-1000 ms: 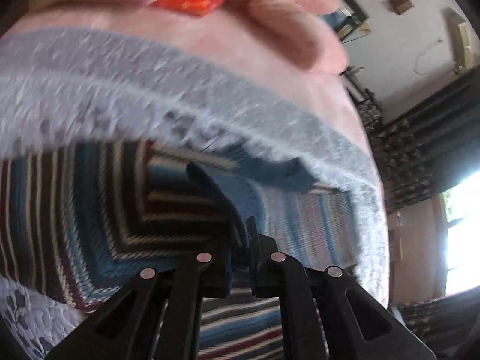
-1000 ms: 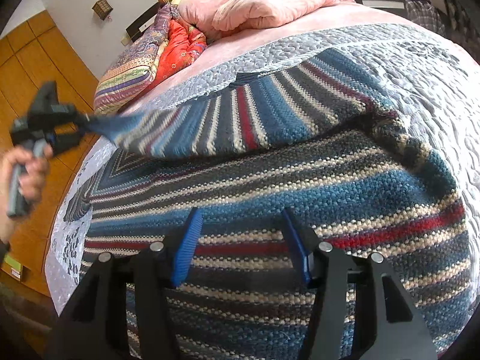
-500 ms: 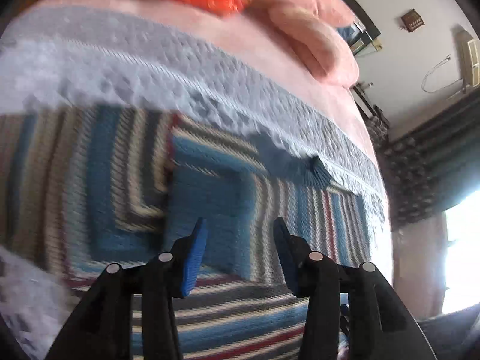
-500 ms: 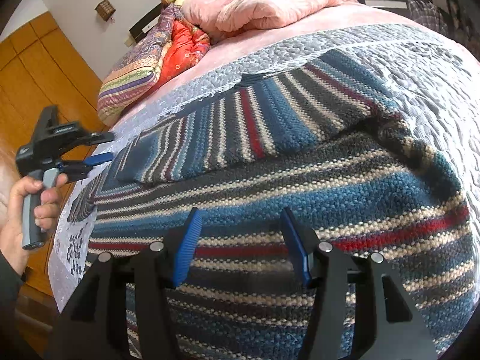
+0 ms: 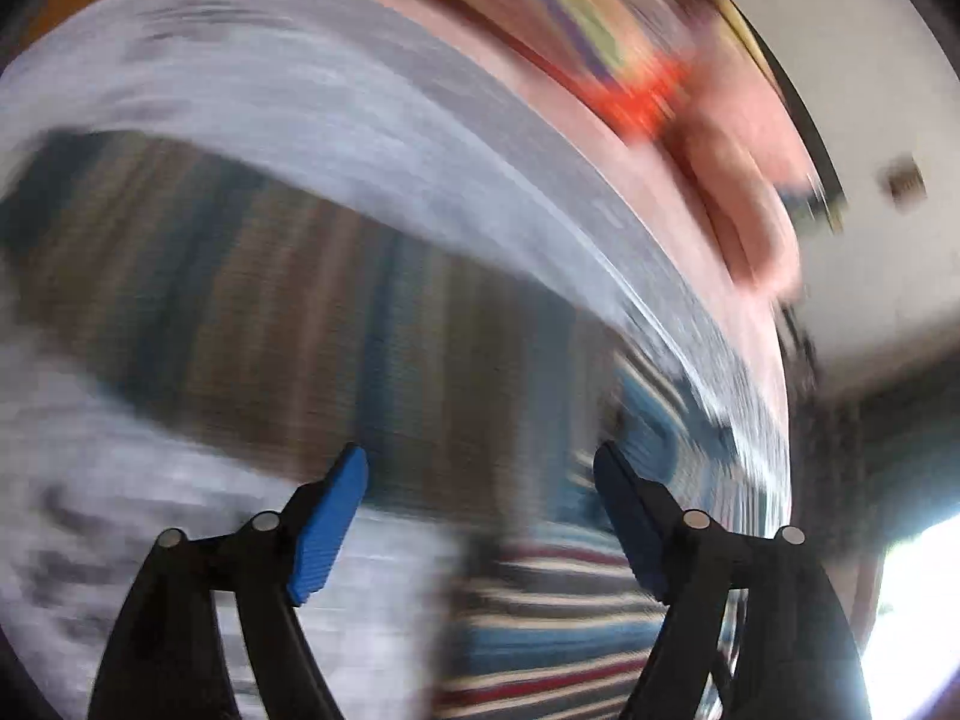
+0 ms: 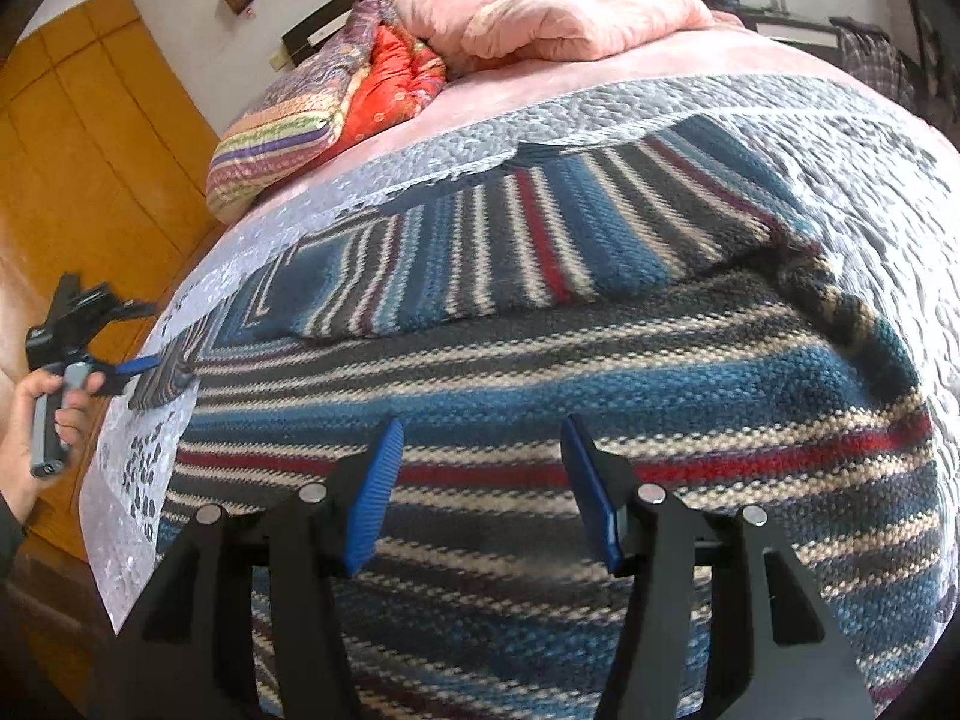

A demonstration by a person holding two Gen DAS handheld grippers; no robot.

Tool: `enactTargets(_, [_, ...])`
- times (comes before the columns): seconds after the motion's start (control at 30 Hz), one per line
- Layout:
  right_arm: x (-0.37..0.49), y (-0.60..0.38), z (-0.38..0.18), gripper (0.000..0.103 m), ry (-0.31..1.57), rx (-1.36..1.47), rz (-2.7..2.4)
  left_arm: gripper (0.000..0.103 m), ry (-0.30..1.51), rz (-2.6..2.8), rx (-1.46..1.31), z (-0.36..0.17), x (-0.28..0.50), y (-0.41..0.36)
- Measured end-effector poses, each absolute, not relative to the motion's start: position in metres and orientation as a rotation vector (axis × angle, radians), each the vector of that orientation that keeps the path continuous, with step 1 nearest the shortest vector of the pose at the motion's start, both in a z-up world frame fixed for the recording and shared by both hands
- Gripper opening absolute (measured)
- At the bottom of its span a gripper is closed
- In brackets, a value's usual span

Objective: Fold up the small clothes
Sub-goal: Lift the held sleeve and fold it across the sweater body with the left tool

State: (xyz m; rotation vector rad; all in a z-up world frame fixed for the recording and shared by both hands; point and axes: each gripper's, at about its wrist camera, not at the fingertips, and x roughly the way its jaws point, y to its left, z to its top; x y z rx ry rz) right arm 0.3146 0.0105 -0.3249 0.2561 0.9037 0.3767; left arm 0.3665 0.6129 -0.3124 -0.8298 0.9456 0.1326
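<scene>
A striped knit sweater in blue, grey, cream and red lies spread on the bed. One sleeve is folded across its upper part. My right gripper hovers open just above the sweater's near hem, holding nothing. At the bed's left edge a hand holds my left gripper, open, with its lower blue finger beside the sweater's left corner. The left wrist view is heavily blurred. It shows the left gripper open wide over the striped sweater, with nothing between the fingers.
A grey quilted bedspread covers the bed. A pink folded blanket, a red cushion and a multicoloured quilt are piled at the headboard. An orange wooden wardrobe stands to the left, past the bed edge.
The left gripper let go of the sleeve, which now lies flat across the sweater. It then opened wider and swung down to the sweater's left corner. The right gripper stayed put.
</scene>
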Motion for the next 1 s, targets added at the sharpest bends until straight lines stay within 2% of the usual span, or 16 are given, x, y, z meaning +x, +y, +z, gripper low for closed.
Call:
enactTargets(0.27, [0.308,0.051,-0.323,0.057,0.924,0.173,0.422,0.08,0.771,0.427,-1.119,-0.351,0.282,0.785])
enactTargets(0.5, [0.299,0.075,-0.328,0.057,0.961,0.139,0.434,0.08,0.728,0.434,-1.135,-0.381,0.306,0.822])
enactTargets(0.57, [0.299,0.079,-0.329,0.057,0.968,0.138,0.434,0.076,0.714,0.43,-1.119,-0.385,0.308,0.824])
enactTargets(0.6, [0.299,0.081,-0.329,0.057,0.97,0.137,0.434,0.069,0.707,0.439,-1.101,-0.384,0.309,0.825])
enactTargets(0.67, [0.3,0.084,-0.33,0.057,0.975,0.137,0.434,0.027,0.718,0.46,-1.081,-0.384,0.308,0.831])
enactTargets(0.77, [0.3,0.089,-0.331,0.057,0.986,0.147,0.438,0.013,0.711,0.459,-1.102,-0.387,0.301,0.838])
enactTargets(0.87, [0.299,0.091,-0.327,0.057,0.981,0.148,0.44,0.01,0.691,0.442,-1.073,-0.371,0.299,0.834])
enactTargets(1.0, [0.296,0.087,-0.315,0.057,0.968,0.154,0.439,0.009,0.611,0.334,-1.047,-0.319,0.307,0.81])
